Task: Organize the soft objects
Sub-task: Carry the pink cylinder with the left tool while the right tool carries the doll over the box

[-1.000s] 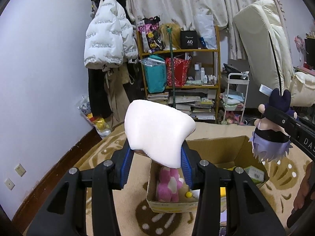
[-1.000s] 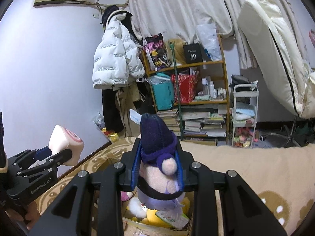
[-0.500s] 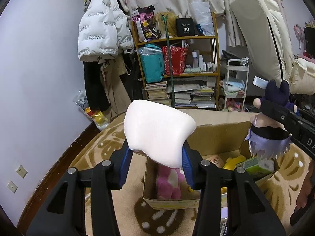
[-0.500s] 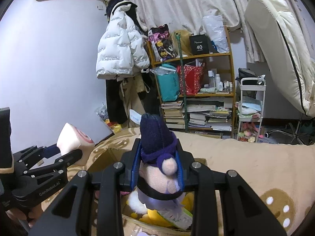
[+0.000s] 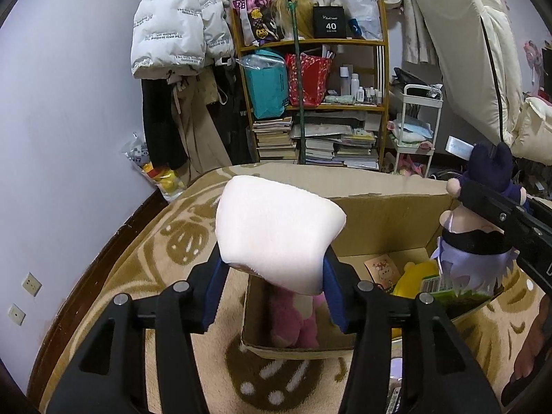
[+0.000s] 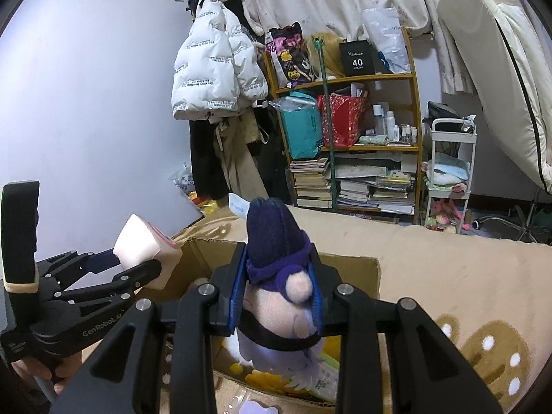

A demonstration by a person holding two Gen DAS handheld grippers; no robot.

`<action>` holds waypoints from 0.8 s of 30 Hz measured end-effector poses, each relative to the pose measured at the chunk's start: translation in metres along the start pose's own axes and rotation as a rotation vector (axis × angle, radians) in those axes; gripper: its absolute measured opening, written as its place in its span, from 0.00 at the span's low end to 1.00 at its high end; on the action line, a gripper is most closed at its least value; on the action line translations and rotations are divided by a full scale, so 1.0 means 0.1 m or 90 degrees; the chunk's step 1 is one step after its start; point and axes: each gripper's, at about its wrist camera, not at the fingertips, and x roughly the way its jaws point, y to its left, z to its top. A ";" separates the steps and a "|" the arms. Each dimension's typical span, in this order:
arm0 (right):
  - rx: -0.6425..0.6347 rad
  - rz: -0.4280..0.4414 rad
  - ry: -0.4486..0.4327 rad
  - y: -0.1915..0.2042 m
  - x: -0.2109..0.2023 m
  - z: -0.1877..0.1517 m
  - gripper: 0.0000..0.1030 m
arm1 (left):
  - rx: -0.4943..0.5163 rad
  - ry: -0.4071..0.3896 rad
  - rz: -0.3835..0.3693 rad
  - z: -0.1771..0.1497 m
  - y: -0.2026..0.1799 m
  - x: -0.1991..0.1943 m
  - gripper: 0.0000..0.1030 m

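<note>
My left gripper (image 5: pixel 272 272) holds a white and pink plush block (image 5: pixel 276 227) over the near left corner of an open cardboard box (image 5: pixel 386 220). Its jaws are opening, and the blue pads still touch the block's sides. From the right wrist view the block (image 6: pixel 141 248) and the left gripper (image 6: pixel 132 264) hang at the box's left edge. My right gripper (image 6: pixel 277 289) is shut on a plush doll (image 6: pixel 272 234) with a dark purple hat and pale hair, above the box (image 6: pixel 345 272). The doll (image 5: pixel 472 234) hangs over the box's right side. A pink plush (image 5: pixel 296 317) and a yellow toy (image 5: pixel 414 276) lie inside.
The box stands on a beige patterned blanket (image 5: pixel 155 258). Behind it are a crowded wooden shelf (image 5: pixel 310 103), a hanging white jacket (image 5: pixel 172 27), a white cart (image 5: pixel 417 120) and a mattress (image 5: pixel 465 51) leaning on the right wall. A hand (image 6: pixel 41 369) holds the left gripper.
Both grippers have sunk and tilted down toward the box, which now looks nearer, with more of its inside showing. The left jaws stand slightly wider around the block.
</note>
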 end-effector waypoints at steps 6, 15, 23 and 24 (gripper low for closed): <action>0.001 0.002 -0.001 -0.01 0.02 -0.01 0.33 | -0.001 -0.006 -0.006 0.00 0.00 -0.03 0.50; 0.046 0.040 -0.009 -0.07 0.01 0.04 0.33 | -0.006 0.007 -0.025 -0.02 0.01 0.00 0.51; 0.087 0.102 -0.002 -0.10 0.09 -0.01 0.33 | 0.002 0.037 -0.035 -0.06 -0.03 0.09 0.56; 0.088 0.108 -0.001 -0.10 0.10 -0.01 0.33 | 0.002 0.041 -0.035 -0.07 -0.04 0.10 0.56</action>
